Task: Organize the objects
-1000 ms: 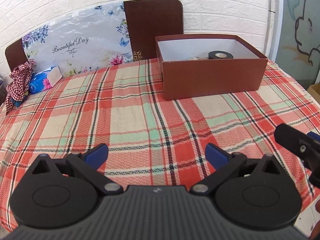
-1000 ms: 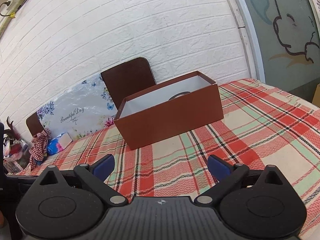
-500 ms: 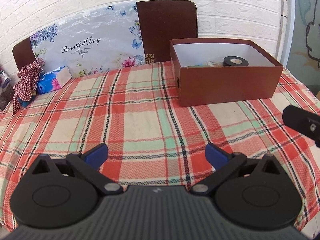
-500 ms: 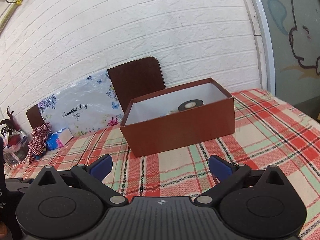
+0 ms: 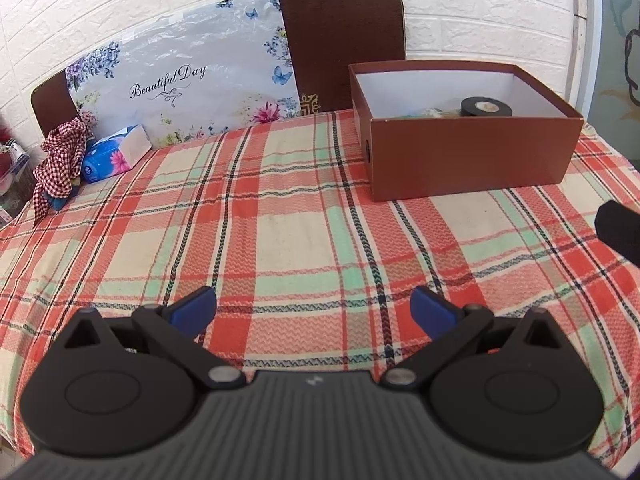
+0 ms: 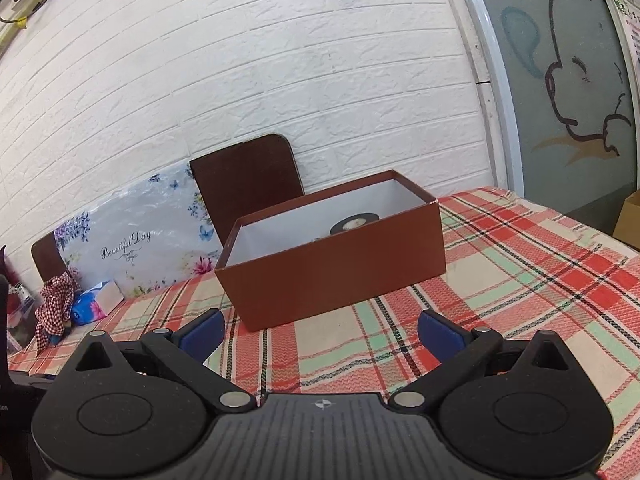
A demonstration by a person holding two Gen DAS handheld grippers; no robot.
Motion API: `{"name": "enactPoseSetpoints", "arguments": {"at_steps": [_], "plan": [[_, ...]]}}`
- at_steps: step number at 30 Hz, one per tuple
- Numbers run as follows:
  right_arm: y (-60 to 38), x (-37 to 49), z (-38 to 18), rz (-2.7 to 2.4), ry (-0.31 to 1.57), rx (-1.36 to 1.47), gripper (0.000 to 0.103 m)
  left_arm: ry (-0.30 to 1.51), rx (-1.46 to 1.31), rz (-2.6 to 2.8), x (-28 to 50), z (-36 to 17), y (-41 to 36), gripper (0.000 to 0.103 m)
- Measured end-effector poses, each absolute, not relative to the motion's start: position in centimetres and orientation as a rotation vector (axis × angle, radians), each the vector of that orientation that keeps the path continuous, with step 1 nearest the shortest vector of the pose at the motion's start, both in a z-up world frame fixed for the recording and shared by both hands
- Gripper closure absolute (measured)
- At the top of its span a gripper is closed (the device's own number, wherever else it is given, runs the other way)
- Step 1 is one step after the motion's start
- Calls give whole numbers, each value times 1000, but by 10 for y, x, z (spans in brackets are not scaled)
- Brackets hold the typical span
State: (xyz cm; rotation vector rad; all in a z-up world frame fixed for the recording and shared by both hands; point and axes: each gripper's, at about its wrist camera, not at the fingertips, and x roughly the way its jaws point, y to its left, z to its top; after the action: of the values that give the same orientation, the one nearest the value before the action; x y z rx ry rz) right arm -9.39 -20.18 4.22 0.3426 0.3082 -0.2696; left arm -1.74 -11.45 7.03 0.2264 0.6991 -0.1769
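The left gripper (image 5: pixel 314 306) hangs above the plaid tablecloth (image 5: pixel 280 232) with its two blue-tipped fingers (image 5: pixel 194 306) spread wide and nothing between them. In the left wrist view one brown box (image 5: pixel 472 152) sits open at the far right of the table, holding one roll of black tape (image 5: pixel 486 107) and some pale items too small to tell. One floral panel (image 5: pixel 180 92) leans on the wall and reads "Beautiful Day". Two dark chair backs (image 5: pixel 344 44) flank it. One blue tissue pack (image 5: pixel 116 154) and one red checked cloth (image 5: pixel 60 160) lie at the far left. A black part of the right gripper (image 5: pixel 620 228) shows at the right edge.

In the right wrist view the right gripper (image 6: pixel 320 330) also has its fingers (image 6: pixel 202 330) wide apart and empty, low over the cloth (image 6: pixel 520 272). The same box (image 6: pixel 340 276) stands just ahead, the tape (image 6: pixel 354 224) inside near its far end. The panel's (image 6: pixel 132 236) "Beautiful Day" is legible here too.
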Motion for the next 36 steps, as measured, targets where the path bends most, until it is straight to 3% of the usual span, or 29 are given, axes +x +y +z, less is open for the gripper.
{"name": "enactPoseSetpoints", "arguments": {"at_steps": [36], "plan": [[-191,-97,40,-260,329,347,1,725,219,-213,-26,69,-109,0]]}}
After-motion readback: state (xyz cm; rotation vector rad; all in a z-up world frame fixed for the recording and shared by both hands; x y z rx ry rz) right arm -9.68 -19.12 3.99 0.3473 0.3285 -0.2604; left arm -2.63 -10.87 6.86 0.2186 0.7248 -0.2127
